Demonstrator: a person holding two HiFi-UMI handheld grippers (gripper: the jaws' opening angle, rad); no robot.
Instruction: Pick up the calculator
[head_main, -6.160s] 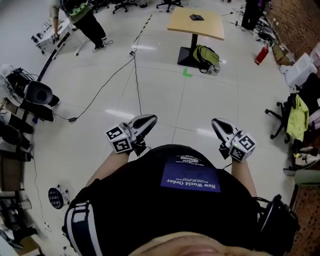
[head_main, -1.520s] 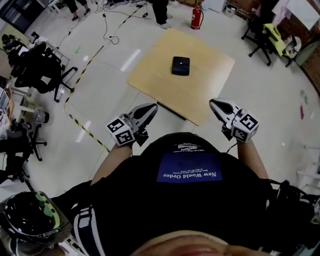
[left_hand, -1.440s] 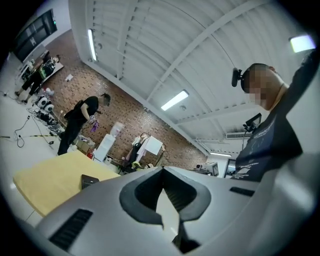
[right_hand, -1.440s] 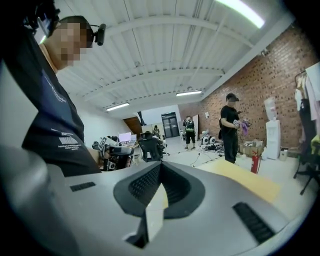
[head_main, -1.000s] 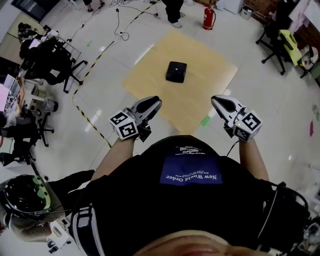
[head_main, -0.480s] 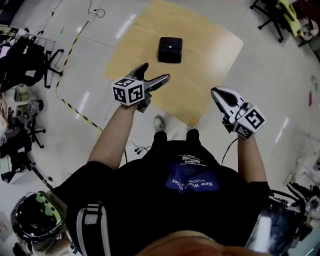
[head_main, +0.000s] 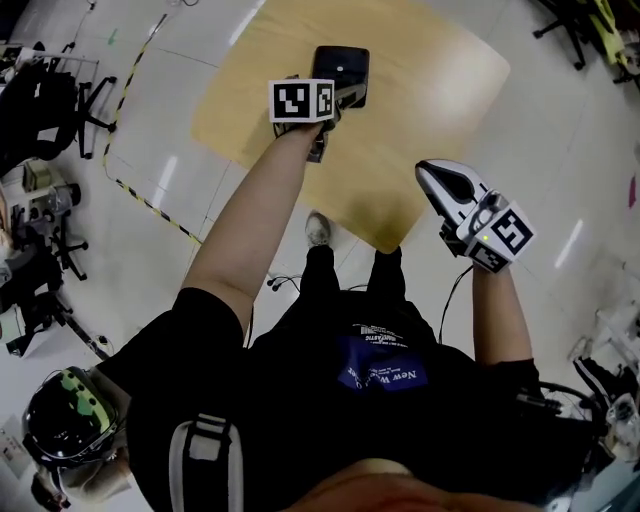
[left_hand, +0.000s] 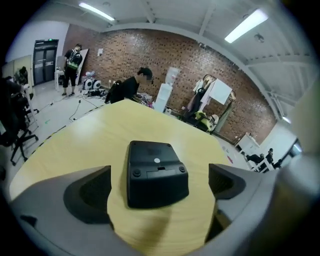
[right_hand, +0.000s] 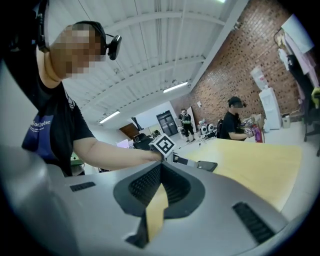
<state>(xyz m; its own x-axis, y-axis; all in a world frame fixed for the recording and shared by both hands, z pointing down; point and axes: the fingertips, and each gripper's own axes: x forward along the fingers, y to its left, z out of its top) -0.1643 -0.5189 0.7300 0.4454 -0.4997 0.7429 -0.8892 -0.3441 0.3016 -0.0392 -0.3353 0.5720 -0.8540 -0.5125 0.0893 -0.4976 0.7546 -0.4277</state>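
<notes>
The black calculator (head_main: 342, 66) lies keys-down on the yellow wooden table (head_main: 440, 90), toward its far side. My left gripper (head_main: 336, 98) is stretched out over the table right at the calculator's near end. In the left gripper view the calculator (left_hand: 156, 172) sits between the wide-apart fingers (left_hand: 87, 192), with table (left_hand: 85, 145) showing on both sides. The jaws are opening and neither pad touches it. My right gripper (head_main: 440, 182) hangs shut and empty over the table's near corner. The right gripper view looks past its closed tips (right_hand: 160, 167) toward the left arm and the calculator (right_hand: 206, 165).
The table's near edge (head_main: 375, 240) is just ahead of the person's feet. Office chairs (head_main: 45, 95) and yellow-black floor tape (head_main: 150, 200) are on the left. A helmeted person (head_main: 65, 415) is at lower left. Other people (left_hand: 132, 87) work by the far brick wall.
The person walked up to the table. The left arm reached forward and down to the calculator and its jaws spread wide. The right gripper sank a little and stayed shut.
</notes>
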